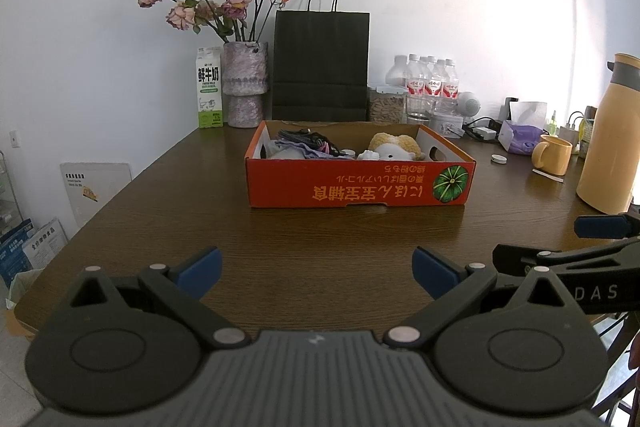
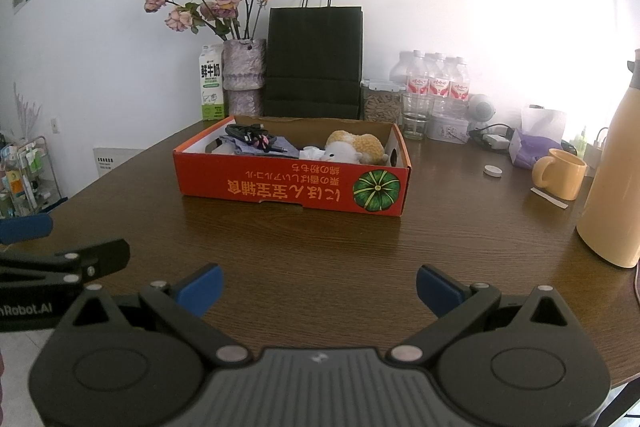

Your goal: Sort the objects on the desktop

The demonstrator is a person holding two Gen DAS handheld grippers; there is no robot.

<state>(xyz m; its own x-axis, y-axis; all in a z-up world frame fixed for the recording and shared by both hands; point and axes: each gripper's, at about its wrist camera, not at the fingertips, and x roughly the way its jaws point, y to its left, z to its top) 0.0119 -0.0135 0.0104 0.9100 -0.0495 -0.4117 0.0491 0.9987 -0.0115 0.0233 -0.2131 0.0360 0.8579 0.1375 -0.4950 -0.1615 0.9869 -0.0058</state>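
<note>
Bare wooden table (image 1: 320,247) lay between both grippers and the orange cardboard box (image 1: 360,183) at twelve o'clock. The box held cables (image 2: 252,139) and a plush toy (image 2: 356,147), its pumpkin-printed Japanese lettering upside down. A milk carton (image 1: 210,93) stood at eleven o'clock, a yellow mug (image 2: 560,173) at two. The left gripper (image 1: 318,273) and right gripper (image 2: 320,287) hovered low, jaws spread and empty.

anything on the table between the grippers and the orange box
Nothing visible. Bare tabletop runs from the open left gripper and the open right gripper up to the orange box. The yellow mug, small white cap and yellow thermos sit off to the right, clear of that path.
</note>
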